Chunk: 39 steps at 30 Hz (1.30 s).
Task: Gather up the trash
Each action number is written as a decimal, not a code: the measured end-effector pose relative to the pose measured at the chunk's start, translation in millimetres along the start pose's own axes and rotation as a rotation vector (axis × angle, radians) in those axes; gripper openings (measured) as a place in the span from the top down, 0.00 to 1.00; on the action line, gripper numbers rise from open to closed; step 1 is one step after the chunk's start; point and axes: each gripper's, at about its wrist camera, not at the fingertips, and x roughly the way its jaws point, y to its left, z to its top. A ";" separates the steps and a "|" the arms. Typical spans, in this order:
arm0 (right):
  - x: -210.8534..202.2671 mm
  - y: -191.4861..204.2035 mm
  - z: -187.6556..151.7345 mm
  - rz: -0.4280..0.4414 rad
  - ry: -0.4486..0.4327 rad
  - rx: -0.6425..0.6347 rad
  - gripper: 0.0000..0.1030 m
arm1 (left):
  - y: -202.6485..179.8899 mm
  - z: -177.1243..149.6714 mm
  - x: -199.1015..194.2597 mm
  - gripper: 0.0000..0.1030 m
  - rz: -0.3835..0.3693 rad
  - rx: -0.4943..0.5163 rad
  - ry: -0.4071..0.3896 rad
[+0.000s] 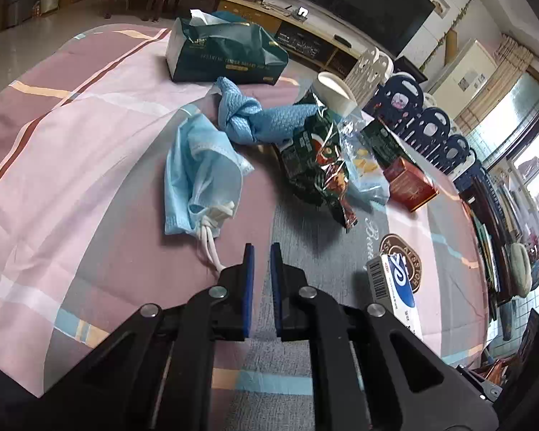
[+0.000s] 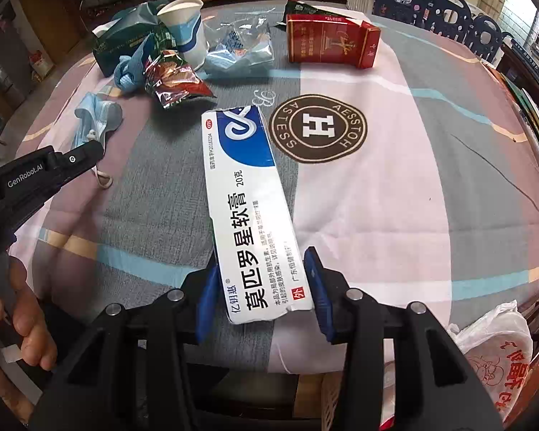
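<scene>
While right jaws pinch ointment box lengthwise pointing away, left jaws pressed together, empty.

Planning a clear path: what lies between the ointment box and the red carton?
Only bare tablecloth with its round logo, between ointment box and red carton, right wrist view.

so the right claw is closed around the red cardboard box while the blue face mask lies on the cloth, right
Not quite: the right claw straddles the white and blue ointment box, as the right wrist view shows. The red cardboard box sits untouched farther away. The blue face mask does lie on the cloth.
</scene>
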 end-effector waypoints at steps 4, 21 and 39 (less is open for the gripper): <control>-11.3 -6.2 -0.6 -0.006 -0.027 0.016 0.56 | 20.9 5.3 -8.9 0.92 -0.140 -0.129 -0.038; -14.1 -37.7 -10.0 -0.007 -0.019 0.116 0.56 | 32.4 24.4 -19.2 0.25 0.125 -0.156 -0.215; -3.8 -22.6 -11.6 -0.018 0.007 0.079 0.56 | 6.3 40.7 38.3 0.13 0.204 0.095 -0.040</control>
